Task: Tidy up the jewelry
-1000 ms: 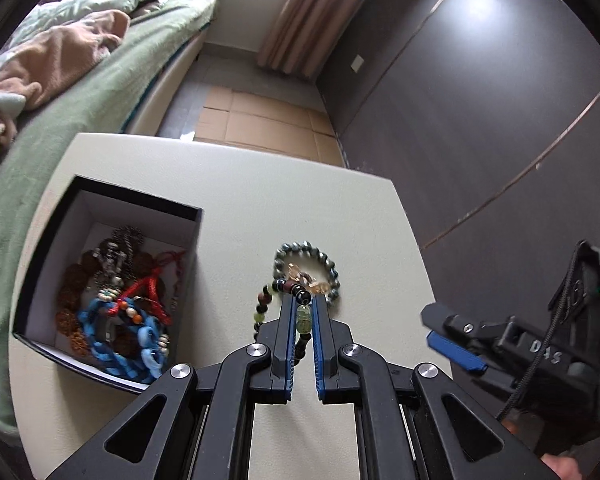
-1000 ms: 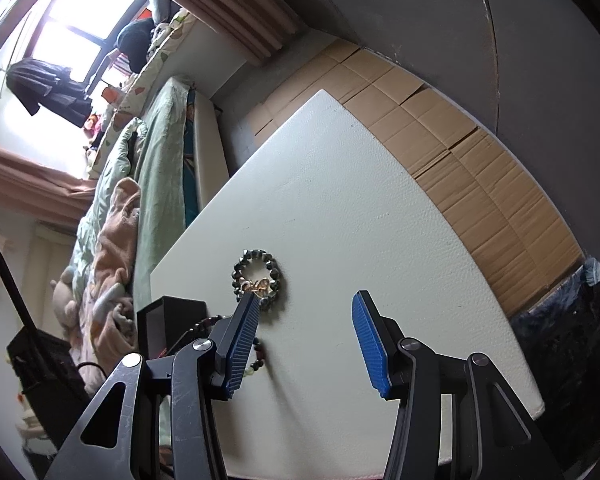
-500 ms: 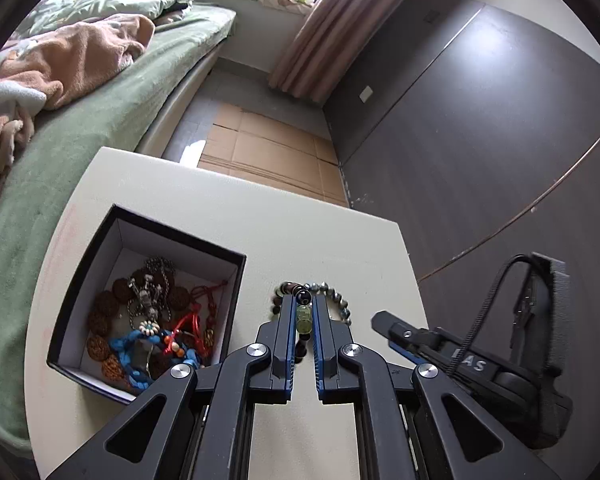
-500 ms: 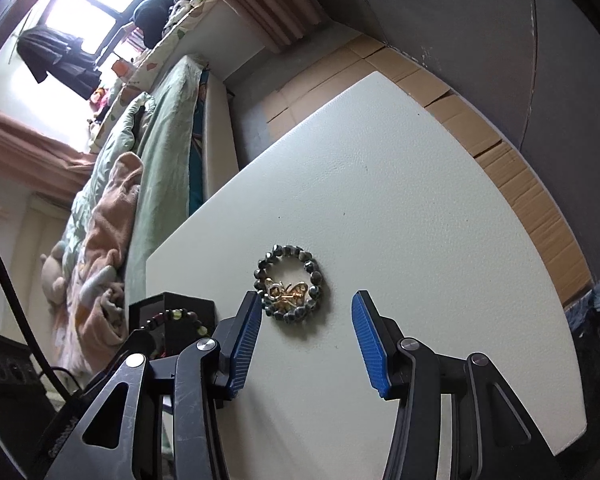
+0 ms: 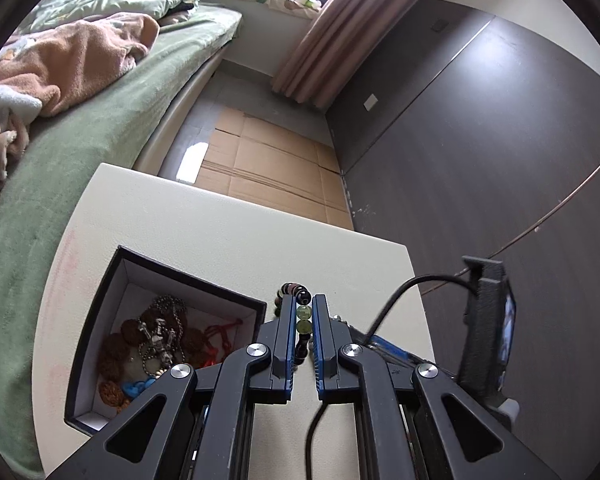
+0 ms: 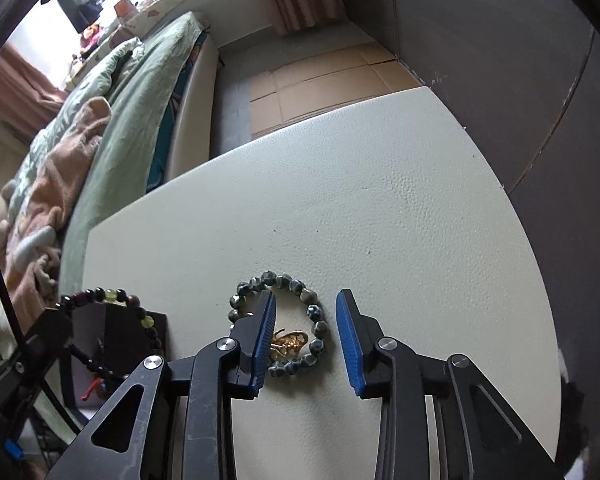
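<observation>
Left gripper: black two-finger tool with blue ribbed pads, angled down, clamped on a strand of dark round beads with two pale green translucent ones. The strand hangs clear of the white table, just beside the box's right wall.
Right gripper: same build, pointing steeply down; jaws have just been closing and stand apart, pads not pressing anything. One finger sits inside the ring, the other outside, so the ring's right arc lies between them.
Grey-blue faceted stone bead bracelet: closed ring lying flat near the table's near edge, matte mottled beads, with a gold-coloured filigree butterfly charm inside the loop.
Square black cardboard box with white lining: open-topped, at the table's left edge. Holds brown knobbly seed beads, a silver metal chain, red cord, blue knotted cord.
Table surface: pale, pebbled leather-like grain, rounded corners.
Beyond the far edge: flattened brown cardboard on the floor.
Beyond the left edge: bed with green cover.
</observation>
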